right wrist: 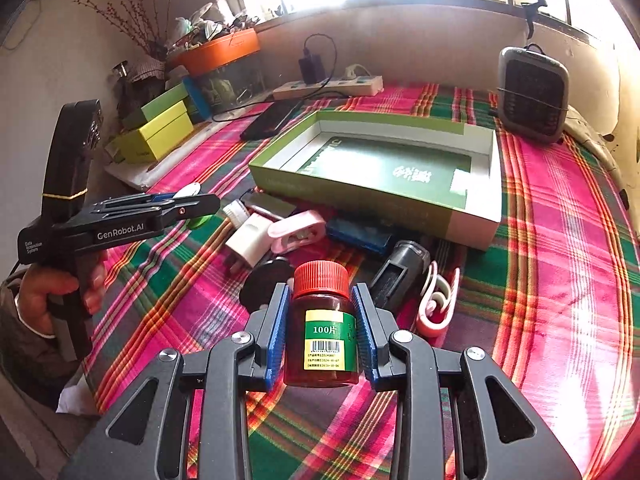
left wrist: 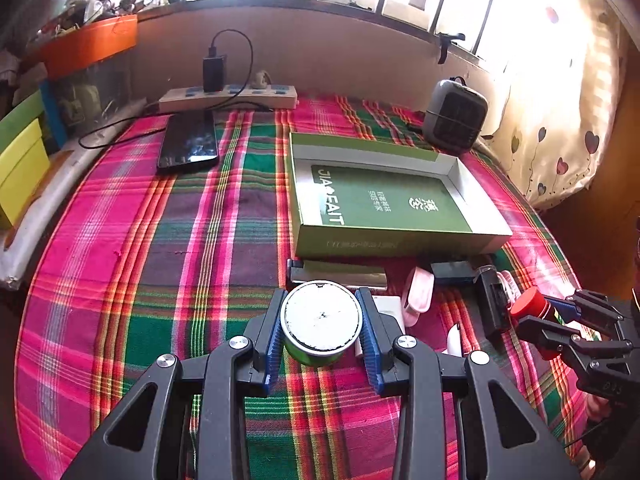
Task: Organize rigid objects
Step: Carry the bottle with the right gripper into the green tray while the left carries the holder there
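My left gripper [left wrist: 321,322] is shut on a small green tin with a white lid [left wrist: 320,318], held above the plaid cloth. My right gripper [right wrist: 321,322] is shut on a brown pill bottle with a red cap [right wrist: 321,332]; the bottle also shows in the left wrist view [left wrist: 530,304]. An open green box [left wrist: 384,196] [right wrist: 384,172] lies beyond both. In front of it lie a white plug [right wrist: 250,240], a pink clip [right wrist: 298,232], a blue case [right wrist: 360,234], a black cylinder [right wrist: 400,272] and a pink-white clip [right wrist: 438,300].
A phone [left wrist: 188,144], a power strip [left wrist: 228,98] with a charger and a small grey heater [left wrist: 454,116] stand at the back. Yellow and green boxes [right wrist: 160,132] and an orange tub [right wrist: 218,50] are stacked at the left. A curtain [left wrist: 560,112] hangs right.
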`<state>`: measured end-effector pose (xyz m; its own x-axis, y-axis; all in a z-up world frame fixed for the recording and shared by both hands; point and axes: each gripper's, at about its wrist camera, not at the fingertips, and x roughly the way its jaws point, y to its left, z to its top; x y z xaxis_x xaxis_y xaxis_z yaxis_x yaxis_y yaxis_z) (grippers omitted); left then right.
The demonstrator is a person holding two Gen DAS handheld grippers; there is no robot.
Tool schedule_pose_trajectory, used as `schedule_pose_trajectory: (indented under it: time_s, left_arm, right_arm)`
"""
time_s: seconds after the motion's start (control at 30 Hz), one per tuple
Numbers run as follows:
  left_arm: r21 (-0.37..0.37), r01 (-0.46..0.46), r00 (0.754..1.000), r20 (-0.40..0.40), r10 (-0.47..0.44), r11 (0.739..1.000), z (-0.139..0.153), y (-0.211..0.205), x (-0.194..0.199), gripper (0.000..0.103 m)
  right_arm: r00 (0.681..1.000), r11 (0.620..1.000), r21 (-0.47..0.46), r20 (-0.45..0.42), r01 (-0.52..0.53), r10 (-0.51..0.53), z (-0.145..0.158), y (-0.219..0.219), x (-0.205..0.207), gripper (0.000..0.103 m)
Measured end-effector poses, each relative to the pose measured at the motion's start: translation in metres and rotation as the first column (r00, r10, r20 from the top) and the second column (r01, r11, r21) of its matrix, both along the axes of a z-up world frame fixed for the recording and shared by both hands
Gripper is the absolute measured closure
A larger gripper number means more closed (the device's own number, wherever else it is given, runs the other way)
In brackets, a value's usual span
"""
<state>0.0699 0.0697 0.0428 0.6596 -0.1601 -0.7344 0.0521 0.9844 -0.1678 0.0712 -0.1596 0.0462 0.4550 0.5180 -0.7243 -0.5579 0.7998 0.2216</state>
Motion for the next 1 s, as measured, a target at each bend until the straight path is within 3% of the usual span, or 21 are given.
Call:
schedule_pose_trajectory:
  time_s: [0.5, 1.0]
  left_arm:
    - [-0.018, 0.052, 0.998, 0.035, -0.051, 0.998, 0.022, -0.004, 0.06, 0.07]
    - [0.002, 0.068, 0.998, -0.003, -0.068, 0.998, 0.002, -0.016, 0.119, 0.07]
  right_arm:
    - [0.987, 0.987, 0.006, 0.021, 0.158, -0.158, 0.029, -0.016, 0.067, 0.07]
    - [0.971, 0.97, -0.049, -0.017, 0.238, -0.239, 0.0, -0.013, 0.134, 0.07]
